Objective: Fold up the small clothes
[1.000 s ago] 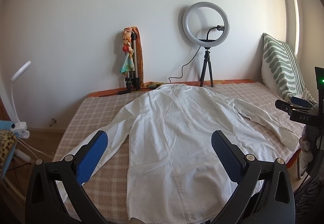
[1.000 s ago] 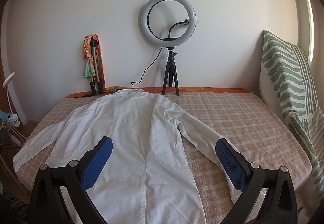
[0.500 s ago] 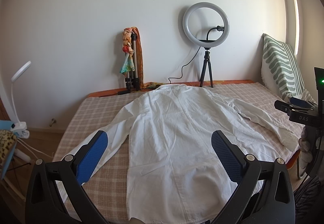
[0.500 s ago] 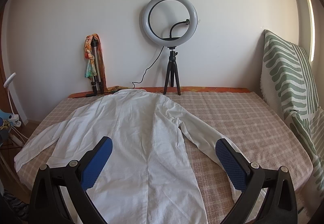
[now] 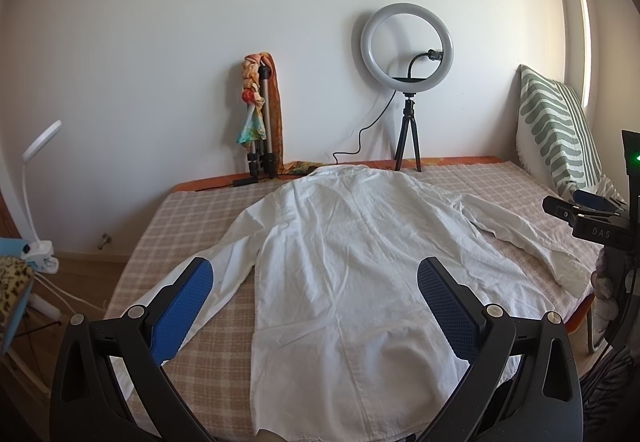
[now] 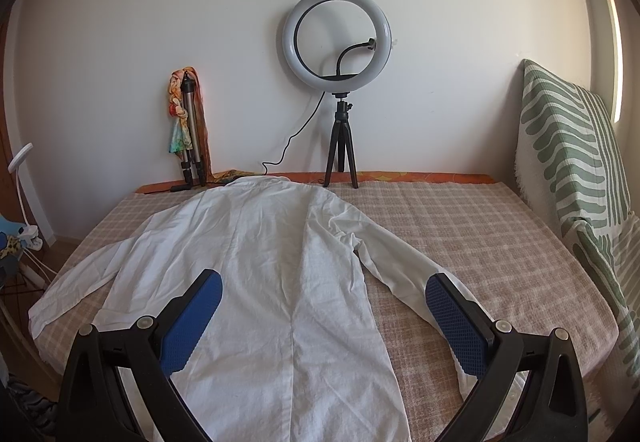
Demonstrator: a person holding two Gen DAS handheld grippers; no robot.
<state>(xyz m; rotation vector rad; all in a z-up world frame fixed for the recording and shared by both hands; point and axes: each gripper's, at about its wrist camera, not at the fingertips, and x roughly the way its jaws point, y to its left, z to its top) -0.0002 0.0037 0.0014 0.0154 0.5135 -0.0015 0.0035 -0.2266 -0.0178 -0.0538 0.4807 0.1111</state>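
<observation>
A white long-sleeved shirt (image 5: 344,262) (image 6: 256,274) lies flat on its front on the checked bed cover (image 5: 192,226) (image 6: 472,242), collar toward the wall, both sleeves spread out. My left gripper (image 5: 316,278) hovers open above the shirt's lower back, blue pads wide apart, nothing between them. My right gripper (image 6: 324,294) also stands open, above the shirt's right side, with its right pad over the right sleeve (image 6: 400,266). In the left wrist view the right gripper's body shows at the far right edge.
A ring light on a small tripod (image 5: 408,82) (image 6: 340,90) and a folded tripod wrapped in a coloured scarf (image 5: 260,122) (image 6: 188,130) stand at the wall. A green striped cushion (image 5: 556,130) (image 6: 576,162) leans at the bed's right side. A white clip lamp (image 5: 36,194) stands left.
The right wrist view has shifted slightly rightward and the shirt sits a touch further left in it. The left gripper has not visibly moved. Both stay open.
</observation>
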